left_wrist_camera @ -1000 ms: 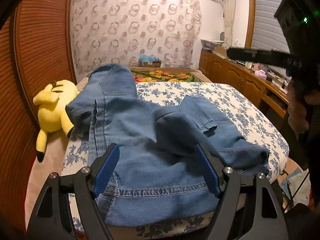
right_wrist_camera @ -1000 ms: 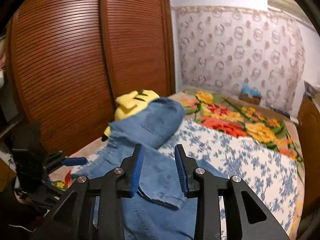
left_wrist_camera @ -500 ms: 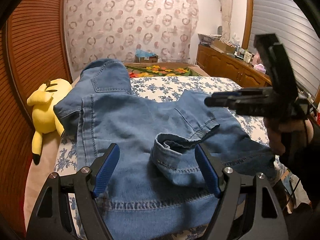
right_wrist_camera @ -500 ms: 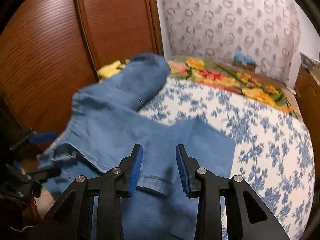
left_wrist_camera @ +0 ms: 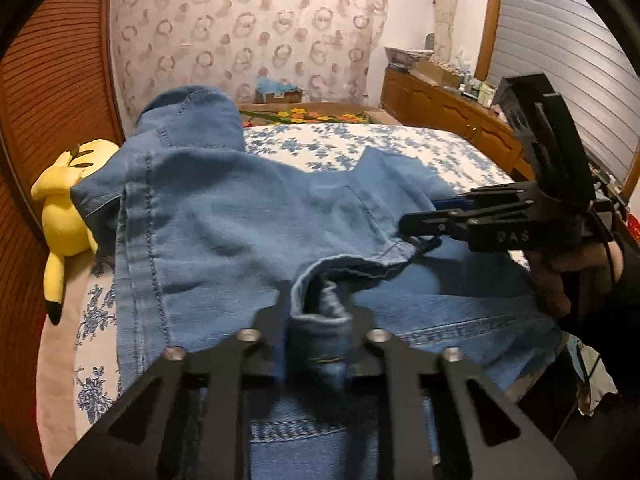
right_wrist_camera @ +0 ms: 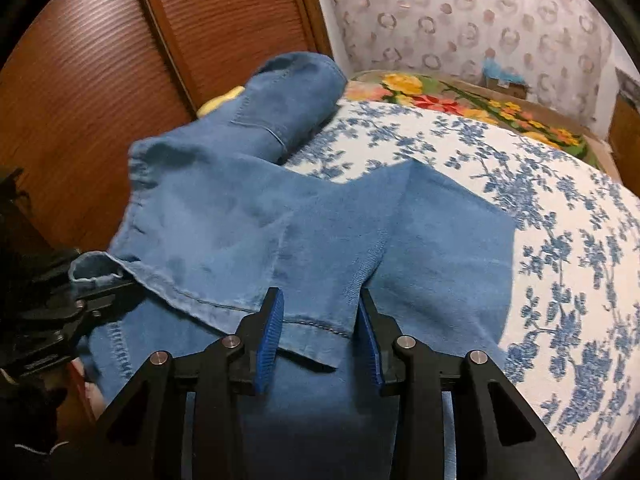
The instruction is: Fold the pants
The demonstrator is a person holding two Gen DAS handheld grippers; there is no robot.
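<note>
Blue denim pants [left_wrist_camera: 224, 220] lie on the bed, with the legs folded back toward the waistband. My left gripper [left_wrist_camera: 320, 316] is shut on the bunched hem of one leg [left_wrist_camera: 320, 332]. My right gripper [right_wrist_camera: 320, 316] is open, its blue pads on either side of the other leg's hem edge [right_wrist_camera: 316, 326], with fabric between the jaws. The right gripper also shows in the left wrist view [left_wrist_camera: 432, 220] at the right, over the hem. The pants fill the right wrist view [right_wrist_camera: 280, 220].
The bed has a white cover with blue flowers [right_wrist_camera: 540, 220] and a floral blanket [right_wrist_camera: 460, 100] behind it. A yellow plush toy [left_wrist_camera: 64, 208] lies at the bed's left edge by the wooden louvered doors [right_wrist_camera: 100, 60]. A wooden dresser [left_wrist_camera: 448, 108] stands at the right.
My left gripper has closed on the leg hem. My right gripper has come down onto the other hem, its jaws still apart.
</note>
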